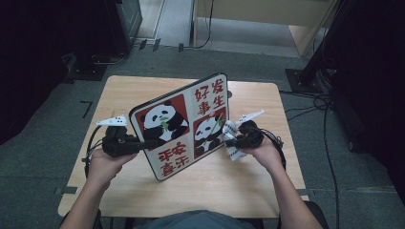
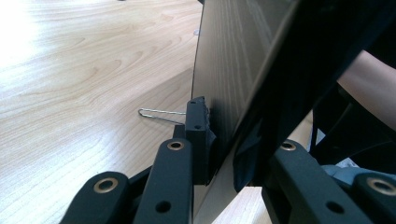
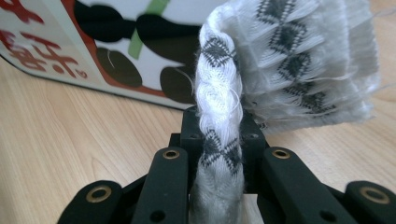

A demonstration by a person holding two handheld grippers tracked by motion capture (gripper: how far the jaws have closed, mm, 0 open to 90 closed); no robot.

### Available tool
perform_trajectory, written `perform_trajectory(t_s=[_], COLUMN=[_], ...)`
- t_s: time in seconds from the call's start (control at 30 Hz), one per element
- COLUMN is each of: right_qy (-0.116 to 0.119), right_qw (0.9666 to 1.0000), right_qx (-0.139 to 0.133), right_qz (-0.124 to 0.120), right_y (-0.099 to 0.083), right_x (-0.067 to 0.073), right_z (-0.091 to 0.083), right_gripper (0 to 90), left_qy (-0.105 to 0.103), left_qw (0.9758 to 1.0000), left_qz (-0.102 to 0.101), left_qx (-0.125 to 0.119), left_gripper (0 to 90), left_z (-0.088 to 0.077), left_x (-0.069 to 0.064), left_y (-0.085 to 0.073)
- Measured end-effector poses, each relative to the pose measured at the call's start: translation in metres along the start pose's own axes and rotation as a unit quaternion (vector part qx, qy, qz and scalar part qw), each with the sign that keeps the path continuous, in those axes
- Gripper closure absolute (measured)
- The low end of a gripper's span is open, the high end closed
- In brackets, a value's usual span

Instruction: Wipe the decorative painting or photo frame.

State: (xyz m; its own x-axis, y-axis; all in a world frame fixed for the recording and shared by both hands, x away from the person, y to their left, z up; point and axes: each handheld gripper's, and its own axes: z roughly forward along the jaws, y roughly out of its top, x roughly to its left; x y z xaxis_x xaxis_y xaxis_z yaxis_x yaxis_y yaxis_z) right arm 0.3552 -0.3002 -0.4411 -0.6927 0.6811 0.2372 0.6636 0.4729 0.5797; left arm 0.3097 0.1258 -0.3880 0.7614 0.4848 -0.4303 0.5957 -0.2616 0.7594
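The left tool (image 1: 143,144) is clamped on the lower left edge of a flat rectangular board with rounded corners, printed with black-and-white pandas on red squares and red characters on white (image 1: 184,125). In the left gripper view its jaws pinch the board's thin dark edge (image 2: 224,93). The board is held tilted above the light wooden table (image 1: 248,181), its printed face toward the person. The right tool (image 1: 228,141) is closed tight on a bunched white cloth with a grey-black diamond pattern (image 1: 230,131); in the right gripper view the cloth (image 3: 219,121) rises between the jaws and fans out to the right. The cloth lies against the board's right side, by the lower panda. A thin wire clip (image 2: 159,114) lies on the table behind the board.
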Motion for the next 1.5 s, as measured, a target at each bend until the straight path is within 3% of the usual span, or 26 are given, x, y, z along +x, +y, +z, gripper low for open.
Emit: perform_trajectory(t_s=[0.33, 0.73, 1.07, 1.5], right_qy=[-0.018, -0.032, -0.015, -0.023], right_qw=[0.9995, 0.9973, 0.9952, 0.9902], right_qx=[-0.025, -0.062, -0.09, -0.098], right_qz=[-0.001, -0.019, -0.036, -0.097], right_y=[0.008, 0.029, 0.056, 0.111], right_x=[0.001, 0.009, 0.023, 0.05], right_z=[-0.019, -0.057, -0.094, -0.138], right_gripper=[79.0, 79.0, 79.1, 79.2], left_qy=[0.0, 0.002, 0.004, 0.005], left_qw=[1.0, 1.0, 1.0, 1.0], left_qz=[0.001, -0.002, -0.003, -0.002], left_qx=[-0.001, 0.001, 0.002, 0.004], left_gripper=[78.1, 78.0, 78.0, 78.2], left_z=[0.0, 0.0, 0.0, 0.001], left_x=[0.0, 0.0, 0.0, -0.001], left_y=[0.0, 0.0, 0.001, 0.001])
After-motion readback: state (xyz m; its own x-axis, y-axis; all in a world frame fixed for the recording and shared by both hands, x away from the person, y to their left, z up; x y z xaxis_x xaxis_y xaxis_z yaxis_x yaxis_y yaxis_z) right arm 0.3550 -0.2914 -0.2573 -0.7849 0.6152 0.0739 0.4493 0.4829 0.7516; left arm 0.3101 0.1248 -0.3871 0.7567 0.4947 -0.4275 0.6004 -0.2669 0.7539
